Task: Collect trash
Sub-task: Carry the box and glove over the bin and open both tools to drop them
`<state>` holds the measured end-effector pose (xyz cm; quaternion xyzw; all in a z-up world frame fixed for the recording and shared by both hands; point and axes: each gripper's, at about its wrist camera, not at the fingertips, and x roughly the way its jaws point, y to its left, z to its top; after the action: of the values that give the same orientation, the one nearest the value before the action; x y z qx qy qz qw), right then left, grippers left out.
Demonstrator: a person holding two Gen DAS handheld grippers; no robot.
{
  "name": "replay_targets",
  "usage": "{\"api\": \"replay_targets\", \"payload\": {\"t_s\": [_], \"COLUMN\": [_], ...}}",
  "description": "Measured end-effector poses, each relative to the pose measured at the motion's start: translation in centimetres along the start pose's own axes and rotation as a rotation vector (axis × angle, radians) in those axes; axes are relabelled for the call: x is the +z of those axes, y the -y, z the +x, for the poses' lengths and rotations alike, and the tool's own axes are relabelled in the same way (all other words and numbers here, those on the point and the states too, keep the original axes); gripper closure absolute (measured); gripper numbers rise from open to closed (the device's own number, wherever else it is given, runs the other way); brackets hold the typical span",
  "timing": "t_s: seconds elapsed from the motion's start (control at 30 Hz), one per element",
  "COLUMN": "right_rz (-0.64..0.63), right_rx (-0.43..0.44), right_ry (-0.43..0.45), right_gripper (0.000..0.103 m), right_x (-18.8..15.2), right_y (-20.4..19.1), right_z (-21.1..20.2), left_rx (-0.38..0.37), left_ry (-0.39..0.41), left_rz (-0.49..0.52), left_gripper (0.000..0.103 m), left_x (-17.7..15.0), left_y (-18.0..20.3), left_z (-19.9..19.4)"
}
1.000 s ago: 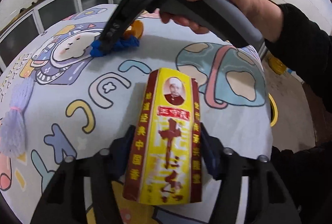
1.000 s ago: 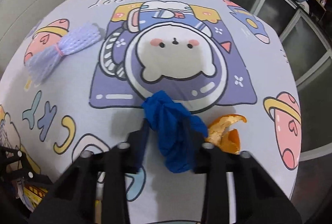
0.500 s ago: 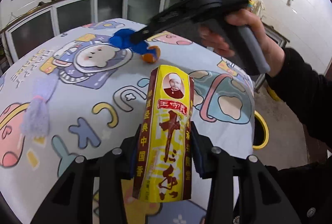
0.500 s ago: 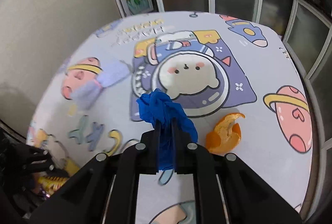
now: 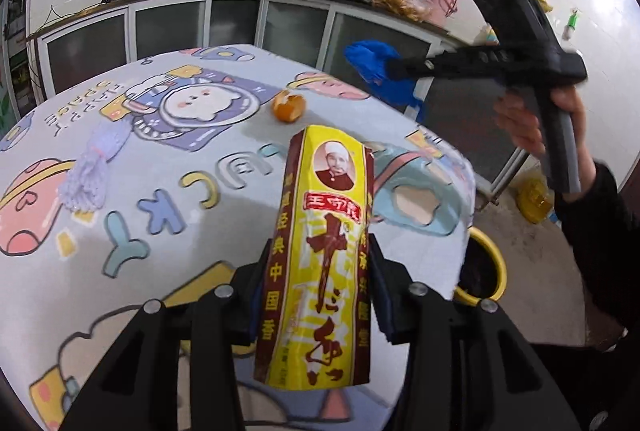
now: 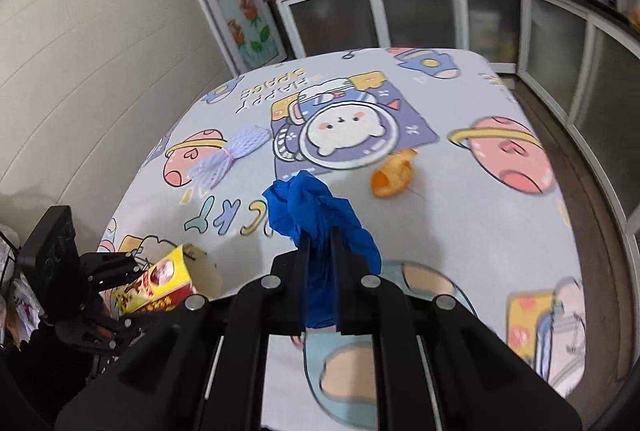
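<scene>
My left gripper [image 5: 318, 285] is shut on a yellow and maroon spice box [image 5: 320, 255], held above the table's near edge; the same box [image 6: 160, 285] shows at lower left in the right wrist view. My right gripper [image 6: 319, 251] is shut on a crumpled blue glove [image 6: 316, 215], lifted off the table. From the left wrist camera that glove [image 5: 378, 71] hangs in the air at upper right, beyond the table's far corner. An orange peel [image 5: 289, 106] and a pale purple foam net [image 5: 94, 167] lie on the cartoon tablecloth [image 5: 160, 199].
A bucket with a yellow rim [image 5: 482, 263] stands on the floor to the right of the table. Glass-door cabinets [image 5: 168, 31] line the back wall, with basins on top. A hand [image 5: 524, 119] holds the right gripper's handle.
Both grippers rose from the table. The right one shut on the blue glove and carried it up and to the right. The left one squeezed the box and lifted it.
</scene>
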<state>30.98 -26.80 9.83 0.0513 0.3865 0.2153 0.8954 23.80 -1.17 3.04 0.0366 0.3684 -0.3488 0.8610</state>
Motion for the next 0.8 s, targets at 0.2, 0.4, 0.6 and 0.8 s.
{"api": "replay_targets", "payload": {"t_s": [0.2, 0.4, 0.6, 0.8], "right_rz": [0.073, 0.162, 0.283, 0.383], "right_rx": [-0.09, -0.182, -0.281, -0.373], "right_ry": [0.055, 0.085, 0.112, 0.132], "right_gripper": [0.095, 0.095, 0.095, 0.095], "right_x": [-4.0, -8.9, -15.1, -20.7], "right_y": [2.7, 6.1, 10.3, 13.5], "right_z": [-4.9, -9.1, -13.9, -18.2], "left_rx": [-0.029, -0.068, -0.142, -0.236], "left_ry": [0.042, 0.042, 0.015, -0.032], "left_rz": [-0.003, 0.021, 0.101, 0.189], "left_gripper": [0.062, 0.062, 0.061, 0.061], "left_x": [1.2, 2.8, 4.0, 4.3], "left_y": [3.2, 7.4, 13.3, 19.1], "left_z": [1.2, 3.7, 6.8, 10.1]}}
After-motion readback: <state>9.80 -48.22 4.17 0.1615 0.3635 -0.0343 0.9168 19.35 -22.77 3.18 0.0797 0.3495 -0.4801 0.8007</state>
